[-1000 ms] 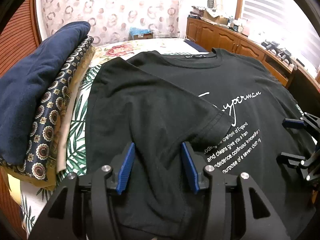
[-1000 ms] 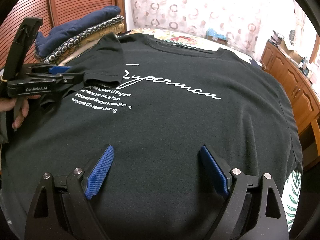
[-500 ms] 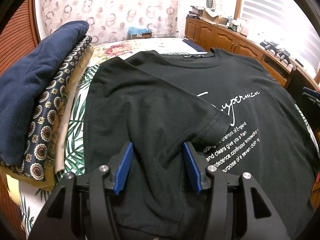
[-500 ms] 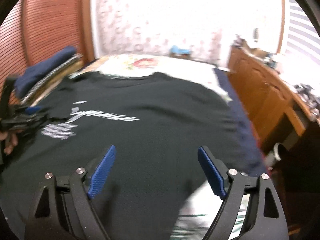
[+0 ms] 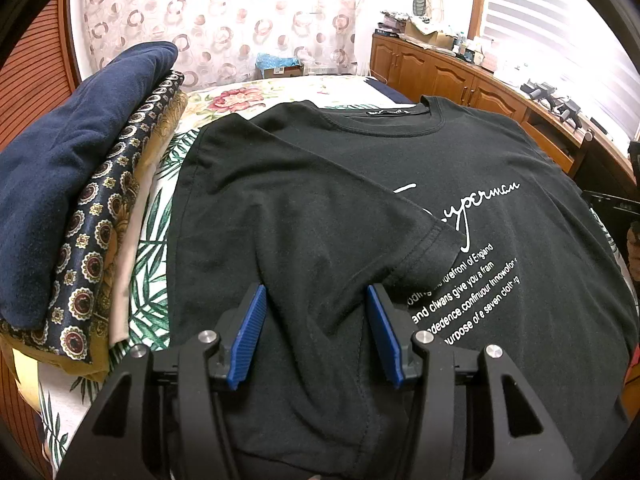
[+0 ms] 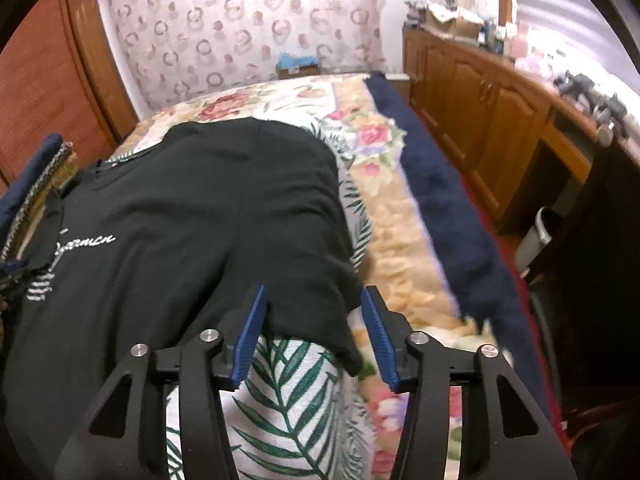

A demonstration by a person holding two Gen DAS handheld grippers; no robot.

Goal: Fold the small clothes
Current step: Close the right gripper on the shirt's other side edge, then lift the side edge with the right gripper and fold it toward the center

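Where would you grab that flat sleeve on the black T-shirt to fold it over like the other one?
Probably by the hem of the unfolded sleeve, coming from the bed's outer side. It lies flat past the black T-shirt body, its edge free on the leafy bedspread, between the right tongs.

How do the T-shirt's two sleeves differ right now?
The left sleeve is folded inward over the T-shirt, covering the start of the white print; the right sleeve lies spread outward on the floral bedspread. The left sleeve's hem lies on the shirt, the right's off it. Both are short, black.
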